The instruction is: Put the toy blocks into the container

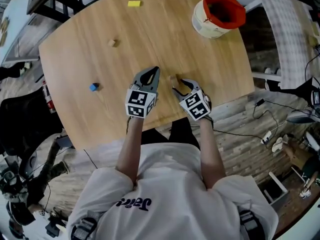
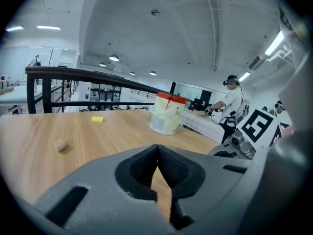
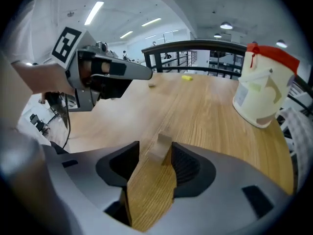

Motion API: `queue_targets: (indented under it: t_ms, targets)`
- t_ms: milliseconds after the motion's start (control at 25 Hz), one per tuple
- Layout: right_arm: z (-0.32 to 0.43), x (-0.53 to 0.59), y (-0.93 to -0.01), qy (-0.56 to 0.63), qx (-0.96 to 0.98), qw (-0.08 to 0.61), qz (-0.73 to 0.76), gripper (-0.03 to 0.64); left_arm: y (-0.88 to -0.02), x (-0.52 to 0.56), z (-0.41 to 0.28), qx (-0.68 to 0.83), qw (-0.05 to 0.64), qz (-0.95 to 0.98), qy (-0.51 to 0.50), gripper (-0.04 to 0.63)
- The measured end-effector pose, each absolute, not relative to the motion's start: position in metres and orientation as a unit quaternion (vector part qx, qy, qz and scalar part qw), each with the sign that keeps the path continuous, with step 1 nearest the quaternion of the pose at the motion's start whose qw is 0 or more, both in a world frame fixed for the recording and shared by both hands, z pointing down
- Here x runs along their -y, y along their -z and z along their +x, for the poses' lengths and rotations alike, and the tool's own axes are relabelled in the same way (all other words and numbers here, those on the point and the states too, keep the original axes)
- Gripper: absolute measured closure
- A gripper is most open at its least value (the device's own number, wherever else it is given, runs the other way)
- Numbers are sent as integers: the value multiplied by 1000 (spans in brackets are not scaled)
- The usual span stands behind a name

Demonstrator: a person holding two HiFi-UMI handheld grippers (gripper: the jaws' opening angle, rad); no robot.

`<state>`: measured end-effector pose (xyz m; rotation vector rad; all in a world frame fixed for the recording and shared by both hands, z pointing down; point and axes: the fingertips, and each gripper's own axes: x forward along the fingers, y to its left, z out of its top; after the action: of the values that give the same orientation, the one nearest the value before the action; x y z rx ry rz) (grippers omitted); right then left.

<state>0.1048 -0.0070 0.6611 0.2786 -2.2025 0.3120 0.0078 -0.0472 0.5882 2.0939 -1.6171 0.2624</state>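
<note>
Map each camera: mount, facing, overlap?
Head view: on the person's head, steeply down at the wooden table; forearms, left gripper, right gripper show.
Left gripper view: along the shut left gripper toward the red-rimmed white bucket.
Right gripper view: along the open right gripper, small tan wooden block between its jaws.
Shared: both gripper views show the bucket.

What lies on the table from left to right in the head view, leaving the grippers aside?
Blue block → far tan block → yellow block → near tan block → container.
</note>
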Motion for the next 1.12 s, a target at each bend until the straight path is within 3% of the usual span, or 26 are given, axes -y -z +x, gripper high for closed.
queue_targets:
  t_ms: [400,480,600,1120]
  targets:
    - [110,1,-704,-193,854,414,250,413,-604,40,11,575,256,770,-106,583]
    - [111,0,-705,-197,848,411,268,471,-604,36,12,571,258,772,-107,583]
    - [111,3,-701,-203,845,404,284,476,-603,34,11,569,262,773,-103,583]
    - [128,77,-583,-157,873,294,355,479,-536,76,25,566,218,792,-74,583]
